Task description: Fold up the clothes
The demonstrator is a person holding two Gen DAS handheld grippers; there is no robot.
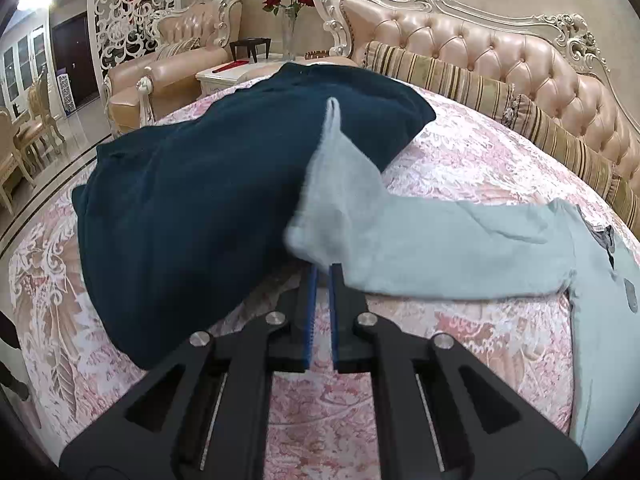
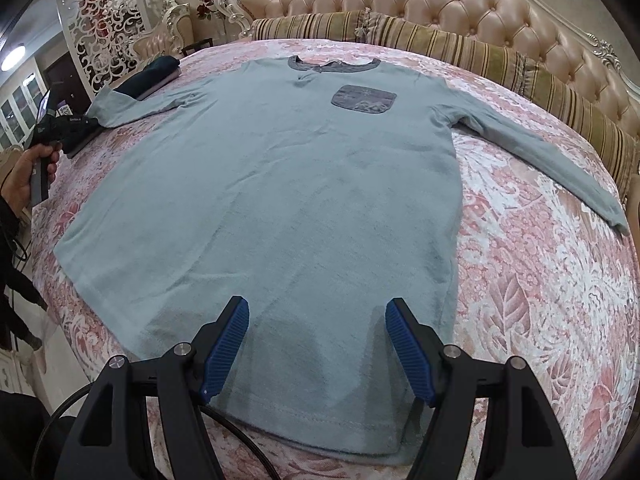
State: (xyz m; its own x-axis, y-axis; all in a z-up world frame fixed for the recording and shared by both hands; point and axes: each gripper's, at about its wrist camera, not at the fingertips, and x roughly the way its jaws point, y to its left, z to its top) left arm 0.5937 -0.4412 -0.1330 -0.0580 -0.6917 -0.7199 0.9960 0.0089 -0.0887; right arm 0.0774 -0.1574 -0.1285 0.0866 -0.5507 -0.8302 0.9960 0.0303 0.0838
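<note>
In the left wrist view, the left gripper (image 1: 324, 272) had its fingers clamped together on the cuff end of the sleeve (image 1: 340, 184) of the pale grey-green shirt (image 1: 460, 240), the soft, fleecy cloth bunching up toward 12 o'clock over a dark teal garment (image 1: 192, 200) heaped at 10 o'clock. Both lay on the bed (image 1: 460, 344), whose pink and white cover was damask-patterned. The step in hand looked like the first sleeve fold; next, I judged, the sleeve needed carrying toward 3 o'clock across the body and laying flat.

In the right wrist view, the right gripper (image 2: 318, 344) hovered with its ribbed blue fingers (image 2: 228, 348) wide apart over the hem, holding nothing. The shirt (image 2: 280, 200) lay spread face up, a grey chest pocket (image 2: 363, 99) toward 12 o'clock and the other sleeve (image 2: 540, 148) stretched to 3 o'clock. A tufted, glossy headboard (image 2: 420, 4) and striped bolsters (image 2: 440, 48) curved behind
</note>
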